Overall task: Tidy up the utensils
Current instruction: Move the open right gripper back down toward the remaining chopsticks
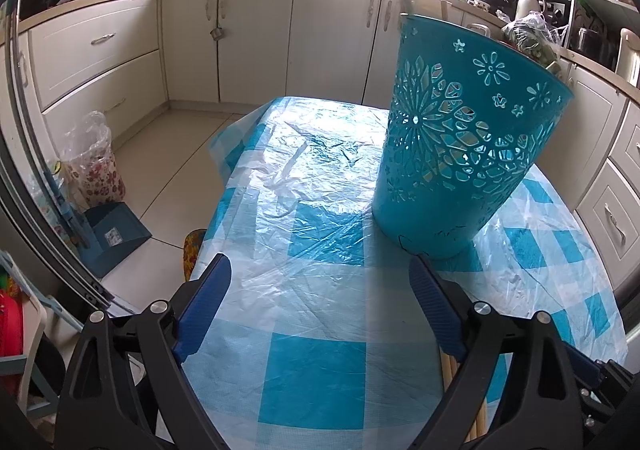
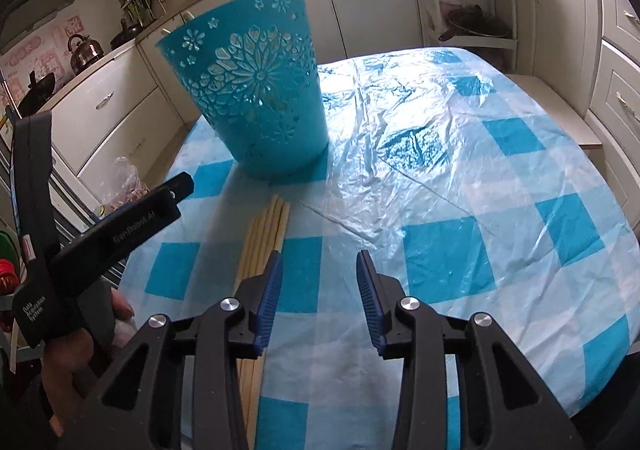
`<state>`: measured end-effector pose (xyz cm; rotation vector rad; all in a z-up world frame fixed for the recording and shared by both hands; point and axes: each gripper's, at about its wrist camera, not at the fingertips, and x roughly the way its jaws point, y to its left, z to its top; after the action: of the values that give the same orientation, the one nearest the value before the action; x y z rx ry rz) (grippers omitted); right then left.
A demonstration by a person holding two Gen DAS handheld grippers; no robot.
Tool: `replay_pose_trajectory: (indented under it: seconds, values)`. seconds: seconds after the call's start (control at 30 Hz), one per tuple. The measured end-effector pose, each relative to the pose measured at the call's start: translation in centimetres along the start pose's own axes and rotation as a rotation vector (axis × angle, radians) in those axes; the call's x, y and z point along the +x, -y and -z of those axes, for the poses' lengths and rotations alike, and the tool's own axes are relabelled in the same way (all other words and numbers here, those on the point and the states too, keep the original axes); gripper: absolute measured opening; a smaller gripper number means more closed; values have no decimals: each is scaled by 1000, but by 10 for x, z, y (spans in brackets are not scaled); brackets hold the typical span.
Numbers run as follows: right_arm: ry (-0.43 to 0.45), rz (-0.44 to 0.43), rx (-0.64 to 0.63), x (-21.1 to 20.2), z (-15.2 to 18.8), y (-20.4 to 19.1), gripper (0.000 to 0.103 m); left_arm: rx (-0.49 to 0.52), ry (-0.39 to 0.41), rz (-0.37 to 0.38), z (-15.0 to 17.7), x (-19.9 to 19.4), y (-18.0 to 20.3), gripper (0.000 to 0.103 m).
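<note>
A teal perforated plastic basket (image 1: 464, 137) stands upright on the checked table; it also shows in the right wrist view (image 2: 256, 89). Several pale wooden chopsticks (image 2: 264, 238) lie side by side on the cloth in front of it, running toward me. My right gripper (image 2: 318, 266) is open and empty, with its left finger over the chopsticks' near part. My left gripper (image 1: 320, 270) is open and empty, just left of the basket's base; chopstick ends (image 1: 452, 370) show under its right finger. The left gripper's body (image 2: 120, 234) appears at the left of the right view.
The table has a blue-and-white checked cloth under clear plastic (image 2: 460, 169). Cream kitchen cabinets (image 1: 256, 37) ring the room. A blue dustpan (image 1: 112, 238) and a bagged bin (image 1: 92, 165) stand on the floor at left. A low shelf (image 2: 472, 1) stands beyond the table.
</note>
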<state>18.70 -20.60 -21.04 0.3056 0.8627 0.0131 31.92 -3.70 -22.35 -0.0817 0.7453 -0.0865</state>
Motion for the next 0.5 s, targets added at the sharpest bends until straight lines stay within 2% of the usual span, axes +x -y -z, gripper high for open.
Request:
replay_pose_trajectory:
  seconds: [0.5]
  values:
    - [-27, -9, -11, 0, 8, -2, 38, -14, -7, 9, 0, 1, -3, 87]
